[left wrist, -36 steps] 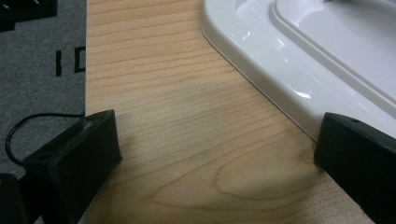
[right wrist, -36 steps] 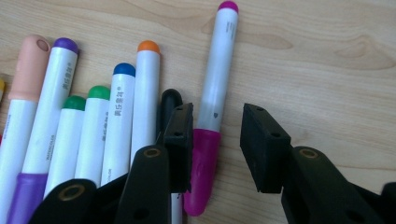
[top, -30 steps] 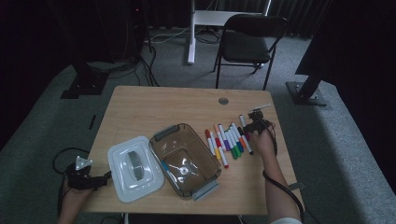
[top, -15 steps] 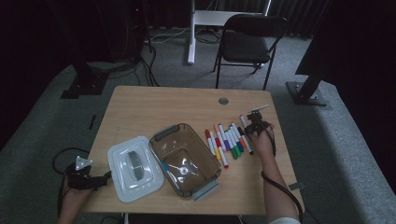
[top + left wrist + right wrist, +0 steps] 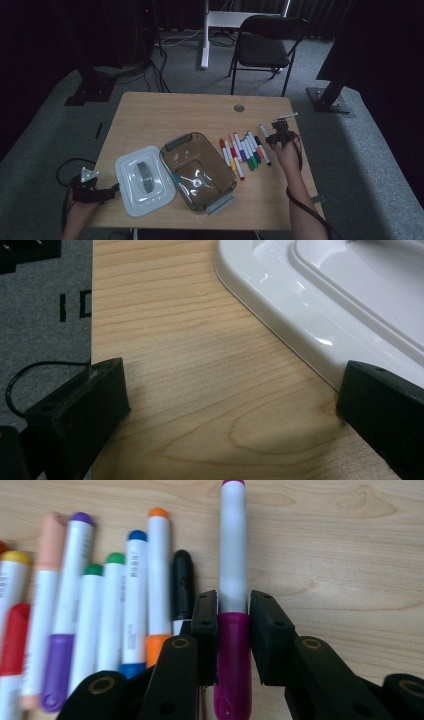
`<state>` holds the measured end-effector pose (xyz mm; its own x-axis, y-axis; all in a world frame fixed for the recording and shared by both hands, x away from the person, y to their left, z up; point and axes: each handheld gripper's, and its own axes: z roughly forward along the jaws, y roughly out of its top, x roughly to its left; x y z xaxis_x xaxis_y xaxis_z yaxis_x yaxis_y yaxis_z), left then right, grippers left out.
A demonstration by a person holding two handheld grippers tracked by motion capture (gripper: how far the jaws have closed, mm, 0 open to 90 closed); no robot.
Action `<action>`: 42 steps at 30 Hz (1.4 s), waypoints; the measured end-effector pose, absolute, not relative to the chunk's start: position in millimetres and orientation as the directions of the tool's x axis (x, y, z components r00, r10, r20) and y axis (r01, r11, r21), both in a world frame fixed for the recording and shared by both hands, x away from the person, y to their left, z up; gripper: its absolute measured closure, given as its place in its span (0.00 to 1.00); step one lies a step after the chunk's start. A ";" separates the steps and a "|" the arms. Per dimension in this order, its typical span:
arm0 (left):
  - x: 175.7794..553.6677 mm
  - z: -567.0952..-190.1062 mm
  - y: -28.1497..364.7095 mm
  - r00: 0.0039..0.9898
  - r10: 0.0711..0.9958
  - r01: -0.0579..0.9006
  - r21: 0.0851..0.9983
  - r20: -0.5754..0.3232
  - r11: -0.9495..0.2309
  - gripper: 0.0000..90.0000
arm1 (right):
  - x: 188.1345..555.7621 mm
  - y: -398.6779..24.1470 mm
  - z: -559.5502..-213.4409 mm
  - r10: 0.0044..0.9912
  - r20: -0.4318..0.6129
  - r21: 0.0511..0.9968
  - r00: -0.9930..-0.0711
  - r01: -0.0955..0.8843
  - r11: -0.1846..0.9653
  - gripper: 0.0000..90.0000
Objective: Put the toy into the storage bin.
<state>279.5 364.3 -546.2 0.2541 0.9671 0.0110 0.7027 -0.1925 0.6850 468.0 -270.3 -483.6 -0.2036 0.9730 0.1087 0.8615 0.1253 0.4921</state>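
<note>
Since a second ago the right gripper has closed its jaws on the magenta marker and begun lifting it off the table, beside the row of markers. One marker already lies in the open brown container, whose white lid sits just beside it, so most of the packing remains. At the table's near left edge, the left gripper rests unmoved, jaws spread and grasping nothing
</note>
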 end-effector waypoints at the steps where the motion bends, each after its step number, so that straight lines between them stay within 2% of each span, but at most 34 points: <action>1: 279.5 -546.2 364.3 0.254 0.967 0.703 0.685 0.011 -0.193 0.01 | 466.3 -270.0 -480.5 0.973 0.105 0.499 -0.207 0.857 0.129 0.83; 11: 279.5 -546.2 364.3 0.254 0.967 0.703 0.685 0.011 -0.193 0.01 | 444.1 -252.4 -441.2 0.950 0.117 0.567 -0.288 0.805 0.174 0.83; 20: 279.5 -546.2 364.4 0.254 0.967 0.703 0.685 0.011 -0.193 0.01 | 409.4 -221.6 -389.8 0.906 0.145 0.650 -0.398 0.728 0.216 0.83; 30: 279.5 -546.3 364.3 0.254 0.967 0.702 0.686 0.011 -0.192 0.01 | 381.0 -184.8 -361.0 0.846 0.169 0.689 -0.505 0.674 0.265 0.83; 42: 279.5 -546.1 364.4 0.254 0.967 0.703 0.684 0.011 -0.193 0.01 | 342.3 -134.7 -326.8 0.728 0.177 0.737 -0.662 0.580 0.347 0.83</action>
